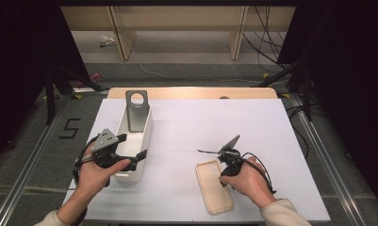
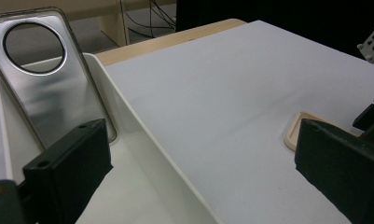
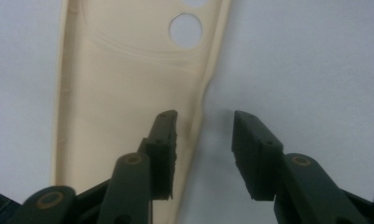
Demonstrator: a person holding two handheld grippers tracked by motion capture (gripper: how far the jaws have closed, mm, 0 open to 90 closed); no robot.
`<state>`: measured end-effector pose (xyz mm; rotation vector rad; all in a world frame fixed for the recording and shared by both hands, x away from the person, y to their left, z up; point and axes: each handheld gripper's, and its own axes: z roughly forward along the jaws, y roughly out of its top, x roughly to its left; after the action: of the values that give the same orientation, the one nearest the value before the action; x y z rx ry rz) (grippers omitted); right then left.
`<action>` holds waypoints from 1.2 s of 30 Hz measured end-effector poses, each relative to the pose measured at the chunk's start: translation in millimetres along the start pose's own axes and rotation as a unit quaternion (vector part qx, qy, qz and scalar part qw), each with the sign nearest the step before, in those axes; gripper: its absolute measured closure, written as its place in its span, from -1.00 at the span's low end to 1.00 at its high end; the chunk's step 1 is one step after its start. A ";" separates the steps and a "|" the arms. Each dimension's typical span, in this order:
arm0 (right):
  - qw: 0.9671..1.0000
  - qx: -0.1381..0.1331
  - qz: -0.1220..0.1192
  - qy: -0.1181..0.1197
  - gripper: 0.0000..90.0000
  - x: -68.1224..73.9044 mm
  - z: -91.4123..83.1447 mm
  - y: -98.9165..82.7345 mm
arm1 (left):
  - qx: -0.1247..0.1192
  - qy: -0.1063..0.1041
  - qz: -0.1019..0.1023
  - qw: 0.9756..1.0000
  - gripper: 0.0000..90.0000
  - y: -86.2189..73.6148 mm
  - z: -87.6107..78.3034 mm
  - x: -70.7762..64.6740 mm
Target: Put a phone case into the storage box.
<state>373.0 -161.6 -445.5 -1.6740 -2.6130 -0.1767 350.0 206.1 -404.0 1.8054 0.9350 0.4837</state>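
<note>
Cream phone case lies flat, open side up, on the white table sheet, directly under the right gripper; its raised side edge sits between the parted jaws, pads not pressing. Left gripper, jaws wide apart, straddles the white bin wall; a metal phone-back plate leans inside beyond it.

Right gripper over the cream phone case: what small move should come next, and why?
Probably lower and close. The right gripper has its jaws apart astride the long edge of the cream phone case, one jaw over the inside, the other over the white table cover. The case lies flat, not yet gripped; pinching that rim should lift it.
</note>
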 end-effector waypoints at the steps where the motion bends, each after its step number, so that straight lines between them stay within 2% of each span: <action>1: 1.000 0.002 -0.001 -0.001 0.38 0.2 -0.2 0.9 | 0.000 0.000 0.000 1.000 -0.93 0.0 0.0 -0.1; 10: 1.000 0.004 0.016 -0.011 0.48 5.7 1.5 6.3 | 0.000 -0.002 0.000 1.000 -0.93 0.0 0.0 -0.2; 36: 0.999 0.021 0.020 -0.013 0.59 3.5 6.1 7.9 | 0.000 -0.004 0.004 1.000 -0.93 0.2 0.3 -1.1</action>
<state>378.8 -154.6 -450.6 -1.7265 -2.5796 -0.0981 349.6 205.0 -403.8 1.8111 0.9228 0.4803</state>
